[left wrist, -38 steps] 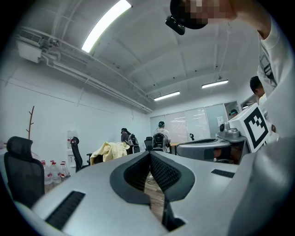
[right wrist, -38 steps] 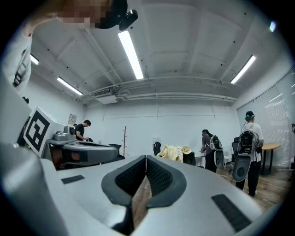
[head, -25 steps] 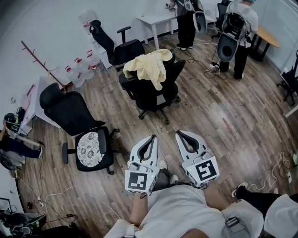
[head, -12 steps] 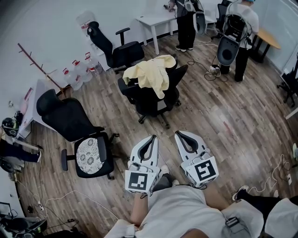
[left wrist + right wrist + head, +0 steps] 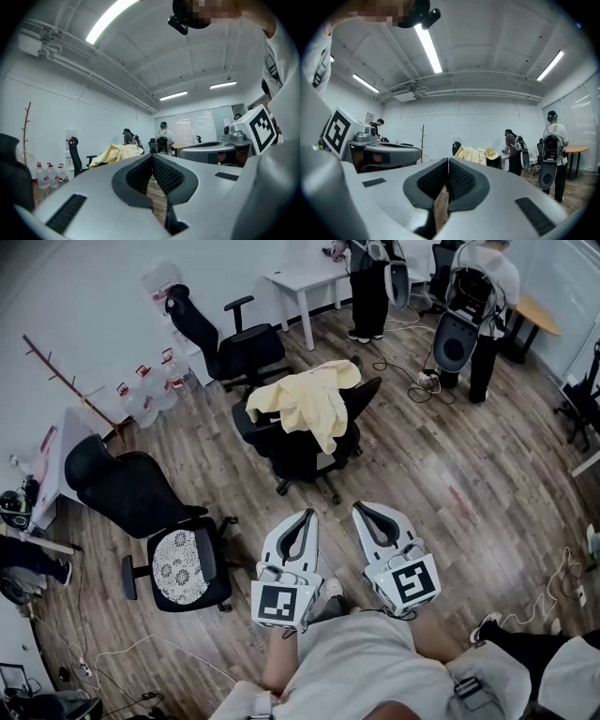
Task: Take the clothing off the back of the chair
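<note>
Head view, left to right.

- A bare wooden coat stand (image 5: 66,381) leans on the wall at about 10 o'clock from me, with water bottles (image 5: 141,395) just beside it.
- A black mesh chair (image 5: 112,484) with a white patterned seat cushion (image 5: 180,561) sits at 9 o'clock of my left gripper (image 5: 307,516), near it but apart.
- Left gripper: jaws together with nothing between them. The left gripper view shows the ribbed pads meeting on the centre line.
- The pale yellow garment (image 5: 305,401) is at 12 o'clock, well apart from both grippers. It is draped over the backrest of a black office chair (image 5: 305,451) on the wood floor (image 5: 450,484), one sleeve hanging down the near side.
- Right gripper (image 5: 360,508): held level beside the left. Its jaws are together and empty, and the right gripper view shows the pads meeting.
- White table (image 5: 305,279) at 12 o'clock, past the garment.
- Two people with backpack rigs stand at 1 o'clock, one by the table (image 5: 373,287) and the other further right (image 5: 483,310).
</note>
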`<action>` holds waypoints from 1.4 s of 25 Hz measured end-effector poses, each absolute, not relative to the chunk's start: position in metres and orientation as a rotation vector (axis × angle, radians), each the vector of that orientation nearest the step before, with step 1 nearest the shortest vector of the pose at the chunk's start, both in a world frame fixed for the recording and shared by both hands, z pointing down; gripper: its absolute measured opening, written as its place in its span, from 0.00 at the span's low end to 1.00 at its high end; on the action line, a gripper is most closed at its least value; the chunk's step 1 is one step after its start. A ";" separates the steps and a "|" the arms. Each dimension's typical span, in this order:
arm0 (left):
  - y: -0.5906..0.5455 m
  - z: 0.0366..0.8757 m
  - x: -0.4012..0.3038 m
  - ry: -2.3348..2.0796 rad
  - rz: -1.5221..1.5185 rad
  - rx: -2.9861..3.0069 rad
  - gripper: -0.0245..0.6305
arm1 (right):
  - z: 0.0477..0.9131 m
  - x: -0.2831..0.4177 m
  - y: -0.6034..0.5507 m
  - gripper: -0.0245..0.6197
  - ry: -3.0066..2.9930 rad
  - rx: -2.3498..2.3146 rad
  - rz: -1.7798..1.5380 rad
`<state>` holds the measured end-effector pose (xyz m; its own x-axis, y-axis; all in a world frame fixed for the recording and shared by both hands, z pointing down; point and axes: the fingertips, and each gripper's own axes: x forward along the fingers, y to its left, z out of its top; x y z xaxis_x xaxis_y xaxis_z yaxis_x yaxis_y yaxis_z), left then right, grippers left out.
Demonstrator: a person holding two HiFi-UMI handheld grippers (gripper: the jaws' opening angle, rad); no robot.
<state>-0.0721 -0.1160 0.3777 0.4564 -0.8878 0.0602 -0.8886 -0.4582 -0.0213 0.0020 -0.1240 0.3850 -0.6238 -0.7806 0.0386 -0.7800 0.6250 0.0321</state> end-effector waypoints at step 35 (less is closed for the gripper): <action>-0.213 0.400 -0.097 -1.566 0.131 2.655 0.07 | 0.404 -0.020 -0.217 0.07 -2.715 1.382 0.014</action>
<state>-0.0968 -0.2130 0.3997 0.4816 -0.8705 0.1016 -0.8753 -0.4835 0.0060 -0.0202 -0.2171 0.4038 -0.5848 -0.8063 0.0890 -0.8072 0.5892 0.0347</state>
